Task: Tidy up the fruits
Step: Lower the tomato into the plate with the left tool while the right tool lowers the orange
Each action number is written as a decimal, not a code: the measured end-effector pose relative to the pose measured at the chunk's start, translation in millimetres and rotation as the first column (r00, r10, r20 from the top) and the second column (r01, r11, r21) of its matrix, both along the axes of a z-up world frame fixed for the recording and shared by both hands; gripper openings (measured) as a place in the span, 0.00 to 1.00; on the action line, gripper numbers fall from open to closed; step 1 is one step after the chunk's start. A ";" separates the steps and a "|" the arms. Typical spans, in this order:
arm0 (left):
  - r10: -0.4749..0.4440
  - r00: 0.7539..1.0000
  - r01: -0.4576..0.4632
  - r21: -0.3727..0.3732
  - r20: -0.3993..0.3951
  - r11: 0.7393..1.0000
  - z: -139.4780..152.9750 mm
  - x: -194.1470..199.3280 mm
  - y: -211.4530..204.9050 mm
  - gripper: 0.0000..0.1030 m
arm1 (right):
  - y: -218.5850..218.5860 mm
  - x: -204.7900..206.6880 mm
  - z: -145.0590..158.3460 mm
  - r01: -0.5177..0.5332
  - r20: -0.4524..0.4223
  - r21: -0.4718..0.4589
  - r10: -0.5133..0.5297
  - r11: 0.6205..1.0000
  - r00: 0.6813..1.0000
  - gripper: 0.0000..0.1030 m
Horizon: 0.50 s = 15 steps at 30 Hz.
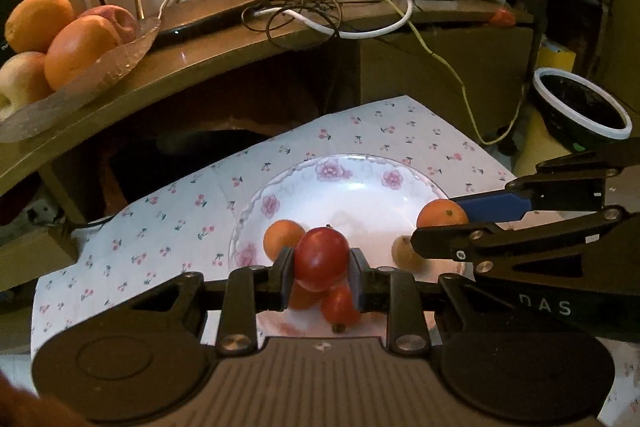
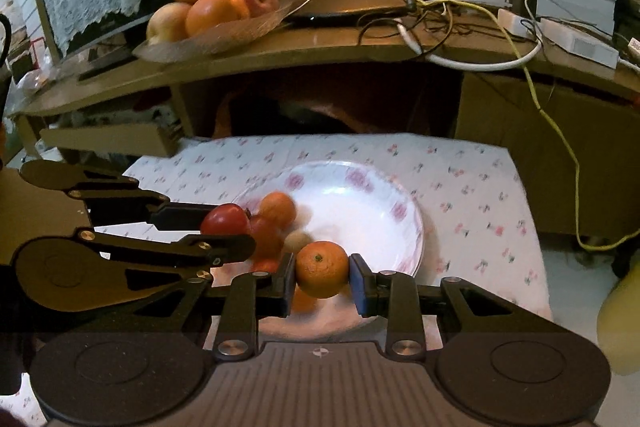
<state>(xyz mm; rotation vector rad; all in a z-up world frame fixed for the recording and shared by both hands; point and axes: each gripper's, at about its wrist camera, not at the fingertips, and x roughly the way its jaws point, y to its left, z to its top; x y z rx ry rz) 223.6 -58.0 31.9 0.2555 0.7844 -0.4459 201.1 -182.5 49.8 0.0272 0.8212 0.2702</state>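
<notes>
Fruits: cherry-print cloth (image 1: 168,227), floral plate (image 1: 360,187), wooden shelf (image 1: 240,43) behind. My left claw (image 1: 320,267) pinches red tomato (image 1: 321,257); right claw (image 2: 322,277) pinches orange (image 2: 322,269). Shelf tray (image 2: 224,35): four fruits.

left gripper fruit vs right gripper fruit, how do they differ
The left gripper is shut on a red tomato, glossy and smooth; the right gripper is shut on a mandarin, orange and matte, with a small green stem mark facing the camera. The tomato looks slightly bigger between its fingers. Both are round, pinched at their sides, and held over the white flowered plate.
</notes>
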 end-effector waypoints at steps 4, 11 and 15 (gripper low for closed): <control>-0.006 1.000 0.006 0.021 -0.008 1.000 -8.7 10.2 -8.0 0.31 | -6.4 10.4 -6.8 0.004 -0.011 -0.010 -0.005 1.000 1.000 0.30; -0.004 1.000 0.004 0.029 -0.017 1.000 -15.9 20.0 -10.8 0.31 | -12.5 24.9 -18.8 0.004 -0.030 -0.012 -0.005 1.000 1.000 0.30; -0.005 1.000 0.006 0.032 -0.022 0.999 -18.3 23.3 -11.7 0.31 | -13.7 31.1 -23.5 0.004 -0.038 -0.014 -0.005 1.000 0.999 0.30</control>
